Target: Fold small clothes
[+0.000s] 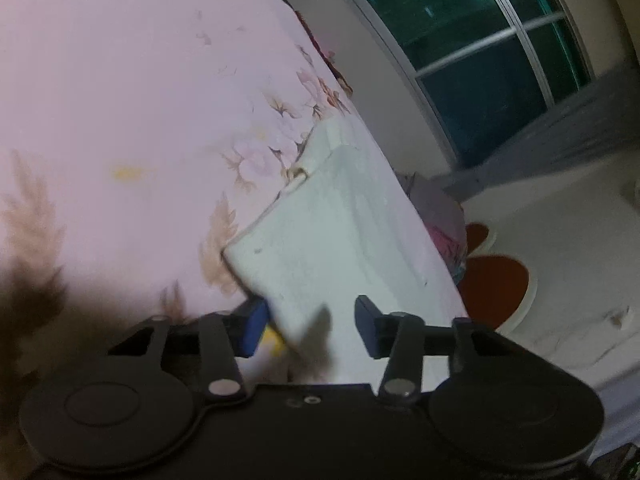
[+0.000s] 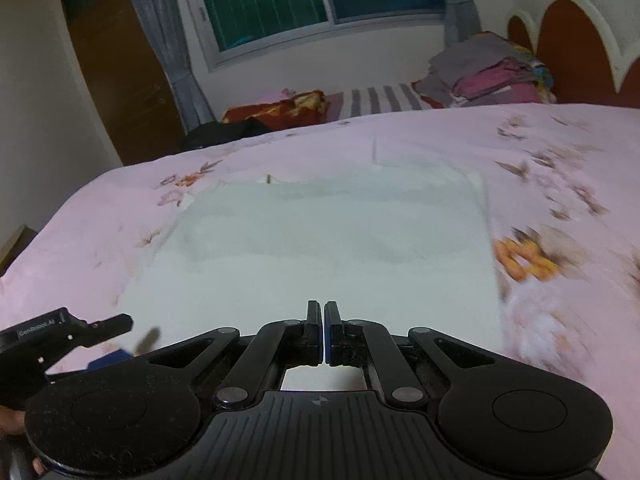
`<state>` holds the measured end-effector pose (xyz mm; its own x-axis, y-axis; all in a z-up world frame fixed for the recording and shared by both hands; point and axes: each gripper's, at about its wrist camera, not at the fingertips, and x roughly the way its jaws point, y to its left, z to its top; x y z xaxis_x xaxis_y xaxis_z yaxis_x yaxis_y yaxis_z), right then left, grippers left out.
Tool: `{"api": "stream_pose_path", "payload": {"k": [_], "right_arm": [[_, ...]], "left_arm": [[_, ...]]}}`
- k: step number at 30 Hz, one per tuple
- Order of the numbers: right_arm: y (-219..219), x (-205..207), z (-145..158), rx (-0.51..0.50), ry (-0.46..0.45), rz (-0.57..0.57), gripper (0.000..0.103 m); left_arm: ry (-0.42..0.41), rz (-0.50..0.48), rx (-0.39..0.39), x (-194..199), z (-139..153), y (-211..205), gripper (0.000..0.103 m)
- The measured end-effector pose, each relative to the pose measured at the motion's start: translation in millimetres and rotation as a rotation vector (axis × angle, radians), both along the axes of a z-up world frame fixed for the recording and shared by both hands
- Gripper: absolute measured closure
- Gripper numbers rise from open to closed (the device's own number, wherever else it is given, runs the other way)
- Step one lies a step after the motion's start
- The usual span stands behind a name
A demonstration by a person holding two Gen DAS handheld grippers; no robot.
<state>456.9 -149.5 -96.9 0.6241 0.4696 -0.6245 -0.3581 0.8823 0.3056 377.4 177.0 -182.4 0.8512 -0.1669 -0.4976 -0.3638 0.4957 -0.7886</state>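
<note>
Left claw (image 1: 312,328) astride white garment (image 1: 320,248) corner

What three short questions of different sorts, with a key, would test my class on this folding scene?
1. True or false: the right claw is shut.
2. The white cloth lies on: A) a wooden table, B) a pink floral bedspread, C) a striped rug.
3. Which claw stands open around a corner of the cloth?
Key: 1 true. 2 B. 3 the left claw.
</note>
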Motion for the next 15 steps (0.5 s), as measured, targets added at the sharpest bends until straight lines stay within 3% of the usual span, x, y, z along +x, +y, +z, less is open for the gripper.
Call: {"api": "stream_pose_path", "payload": {"k": [5,8,10,12,15], "right_arm": [[29.1,43.5,-6.3,-0.01,0.016,0.012,0.101],[42.2,63.5,-12.5,-0.023,0.033,0.017,0.101],[49.1,72.5,-15.9,-0.032,0.041,0.023,0.101],[55.6,80.6,-20.8,-0.042,0.052,0.028,0.101],[61.0,88.5,-28.9,-0.056,0.071,0.034,0.101]], "left_arm": [[-0.039,0.041,-0.066,30.5,-11.0,1.4,0.067],[-0.049,0.044,-0.056,48.9,-13.2,0.3,0.069],[-0.049,0.05,-0.051,55.9,-15.0,2.1,0.074],[-0.032,0.059,-0.049,61.9,-18.7,2.6,0.091],[-0.05,0.063,-0.082,59.9,-23.5,7.7,0.096]]}}
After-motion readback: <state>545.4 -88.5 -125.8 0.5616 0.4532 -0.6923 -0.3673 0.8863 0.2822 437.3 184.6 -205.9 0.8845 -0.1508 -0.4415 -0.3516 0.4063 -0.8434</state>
